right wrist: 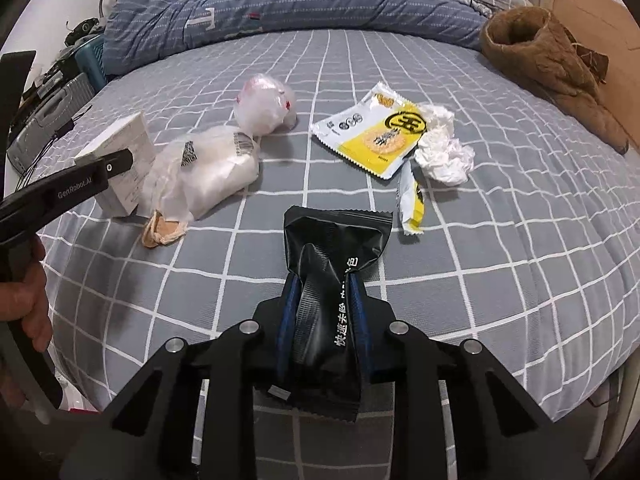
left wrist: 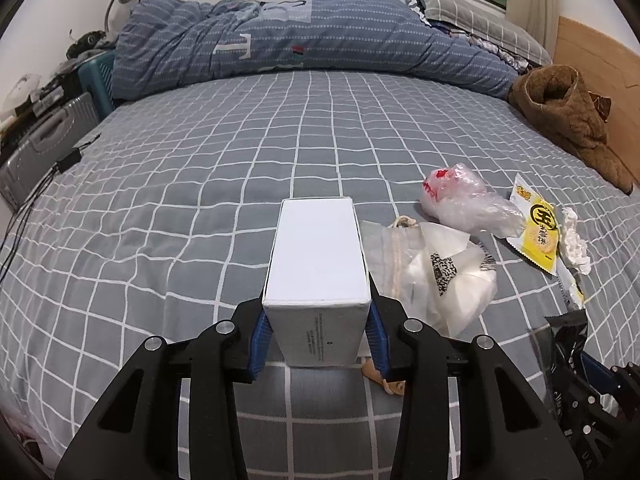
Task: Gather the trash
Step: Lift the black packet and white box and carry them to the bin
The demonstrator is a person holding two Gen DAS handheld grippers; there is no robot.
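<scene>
Grey checked bedding covers the bed (right wrist: 500, 264), where the trash is scattered toward the near edge, with a rolled blue quilt (left wrist: 304, 40) along the far edge and a brown padded coat (right wrist: 548, 60) at the far right corner. Largest of the trash, a white cardboard box (left wrist: 316, 256) is pinched across its width by the jaws of the left gripper (left wrist: 318, 336); it is judged stiff and light, so a hold on its flat sides should be secure. Just beside it lies a translucent plastic bag with barcode labels (right wrist: 208, 168), soft and slippery, best taken at a bunched fold. Beyond that, a crumpled clear bag with red print (right wrist: 264, 104) sits nearer the middle. A yellow snack wrapper (right wrist: 372, 136) and a torn strip of it (right wrist: 412, 200) lie flat, touching crumpled white tissue (right wrist: 442, 148); thin edges would need pinching. A black foil wrapper (right wrist: 332, 264), limp and crinkly, is gripped by the jaws of the right gripper (right wrist: 324, 312), pressed on its lower half. A small tan scrap (right wrist: 162, 230) rests by the box.
</scene>
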